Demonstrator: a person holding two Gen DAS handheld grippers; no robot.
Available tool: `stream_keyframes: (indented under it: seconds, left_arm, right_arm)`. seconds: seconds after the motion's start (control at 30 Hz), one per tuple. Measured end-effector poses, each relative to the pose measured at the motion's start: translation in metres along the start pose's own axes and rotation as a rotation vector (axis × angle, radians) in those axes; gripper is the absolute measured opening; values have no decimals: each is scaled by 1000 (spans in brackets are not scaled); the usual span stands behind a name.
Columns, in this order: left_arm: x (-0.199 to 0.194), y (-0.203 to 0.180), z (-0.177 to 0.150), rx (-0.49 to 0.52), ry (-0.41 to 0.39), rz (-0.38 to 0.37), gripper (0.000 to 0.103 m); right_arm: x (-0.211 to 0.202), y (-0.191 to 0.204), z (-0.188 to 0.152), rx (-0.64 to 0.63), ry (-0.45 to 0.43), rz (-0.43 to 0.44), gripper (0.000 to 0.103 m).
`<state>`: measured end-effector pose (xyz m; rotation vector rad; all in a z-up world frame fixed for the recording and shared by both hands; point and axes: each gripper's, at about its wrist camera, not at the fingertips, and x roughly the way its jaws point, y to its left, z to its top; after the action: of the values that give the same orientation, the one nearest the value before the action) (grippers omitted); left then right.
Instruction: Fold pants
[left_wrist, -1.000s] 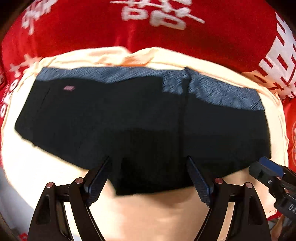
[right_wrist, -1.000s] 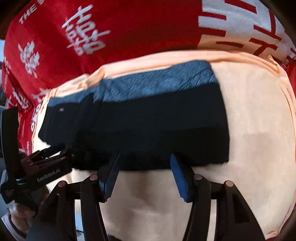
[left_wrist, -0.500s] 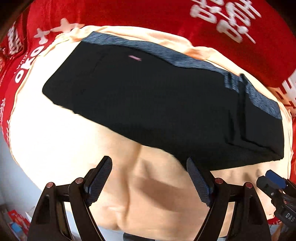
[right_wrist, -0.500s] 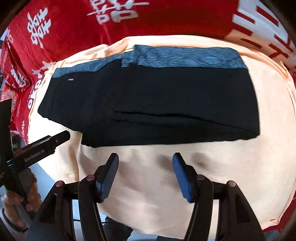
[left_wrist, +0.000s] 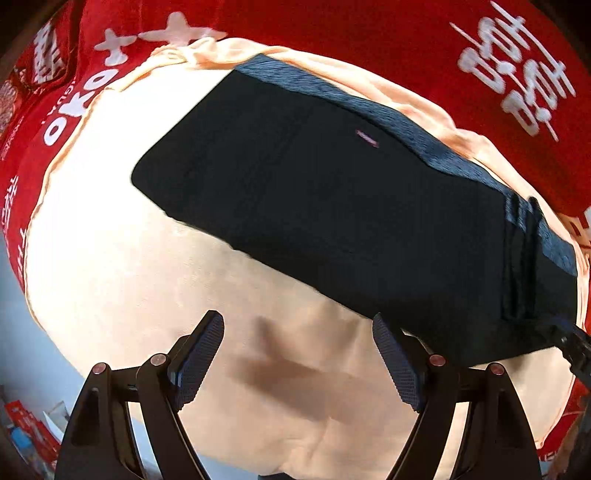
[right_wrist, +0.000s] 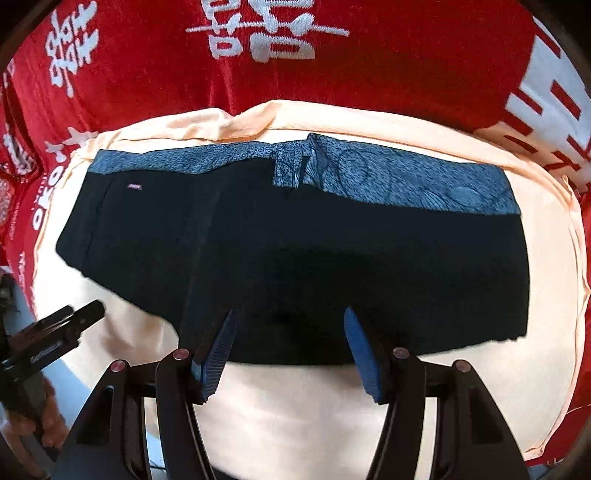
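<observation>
- Pants (right_wrist: 295, 258): dark, folded into a broad band with a blue-grey patterned waistband (right_wrist: 406, 181) along the far edge; they lie flat on a peach cloth (right_wrist: 295, 406), with a small pink label (right_wrist: 133, 186) near the far left corner.
- Peach cloth: spread over a red cover (right_wrist: 369, 55) printed with white characters, which shows round the cloth's far and side edges. No container appears in either view.
- Left hand-held gripper (left_wrist: 297, 354): pointing down over bare peach cloth near the pants' near left edge; its jaws stand wide apart with nothing between them, the right pad (left_wrist: 397, 363) just at the hem of the fabric. Whether that pad touches the fabric cannot be told.
- Right hand-held gripper (right_wrist: 290, 350): pointing down over the near edge of the pants, roughly at mid-length; its jaws are parted and empty, the dark fabric visible beyond and between the pads without being pinched.
- In the right wrist view, the left hand-held gripper's black body shows at lower left, carried by a hand (right_wrist: 48, 424).
- In the left wrist view, part of the right hand-held gripper shows at the right edge, beside the pants' near right corner.
</observation>
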<state>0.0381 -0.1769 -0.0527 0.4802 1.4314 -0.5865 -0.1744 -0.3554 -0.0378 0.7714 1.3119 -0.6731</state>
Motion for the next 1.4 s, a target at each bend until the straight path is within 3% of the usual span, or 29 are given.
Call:
stream_keyframes:
  seconds: [0.1, 0.27, 0.37, 0.53, 0.67, 1.1, 1.4]
  left_arm:
    - [3, 12, 3, -17, 3, 1, 84]
    - [8, 26, 8, -40, 7, -10, 84]
    - [9, 26, 8, -62, 7, -34, 84]
    - [17, 51, 18, -152, 5, -127, 84]
    - [22, 67, 23, -187, 0, -138, 84]
    - [39, 86, 43, -268, 39, -277, 84]
    - [49, 91, 55, -368, -55, -460, 84]
  right_arm:
    - [17, 8, 0, -5, 43, -10, 64]
    - [23, 21, -8, -47, 44, -54, 72]
    - [29, 22, -15, -35, 76, -34, 73]
    - [31, 24, -20, -42, 68, -49, 73]
    - [34, 26, -19, -39, 71, -51, 74]
    - [47, 40, -19, -24, 74, -56, 79]
    - [49, 42, -17, -35, 74, -61, 79]
